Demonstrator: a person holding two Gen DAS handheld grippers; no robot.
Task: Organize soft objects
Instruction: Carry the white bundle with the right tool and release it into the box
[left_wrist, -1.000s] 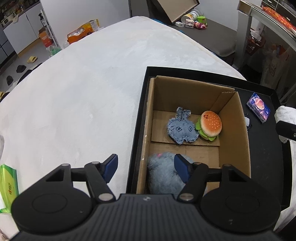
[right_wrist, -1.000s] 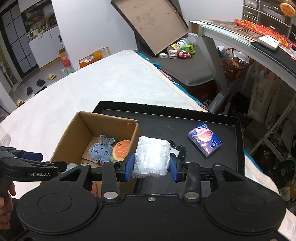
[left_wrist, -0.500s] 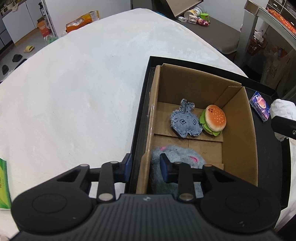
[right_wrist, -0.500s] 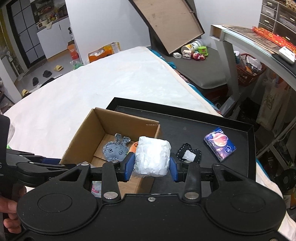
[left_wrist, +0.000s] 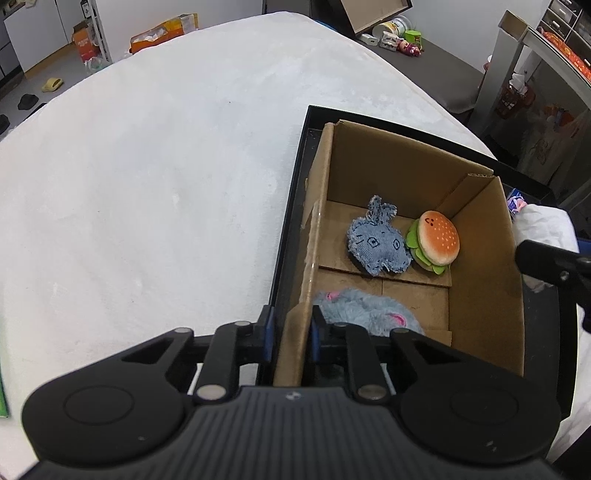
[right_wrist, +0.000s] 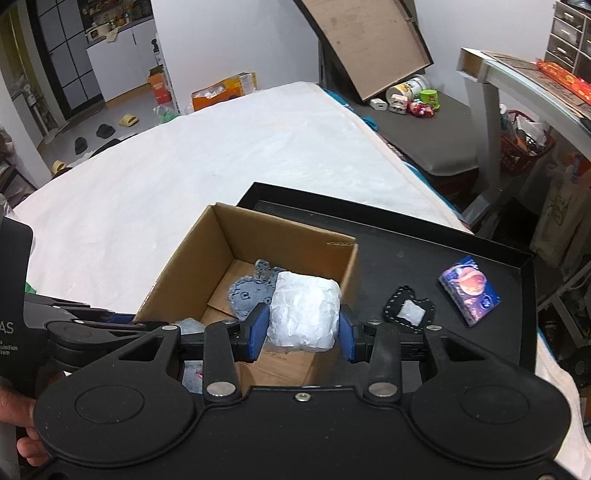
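Note:
An open cardboard box stands on a black tray. Inside lie a blue denim plush, a burger plush and a grey furry plush. My left gripper is shut on the box's near-left wall, one finger outside, one inside. My right gripper is shut on a white wrapped soft pack, held above the box's near-right corner. The box also shows in the right wrist view.
On the tray right of the box lie a blue tissue pack and a black-edged pouch. The tray rests on a white mattress. A metal desk stands at the far right.
My left gripper closed and moved forward onto the box's wall. My right gripper carried the white pack left and forward, from beside the box to over its corner.

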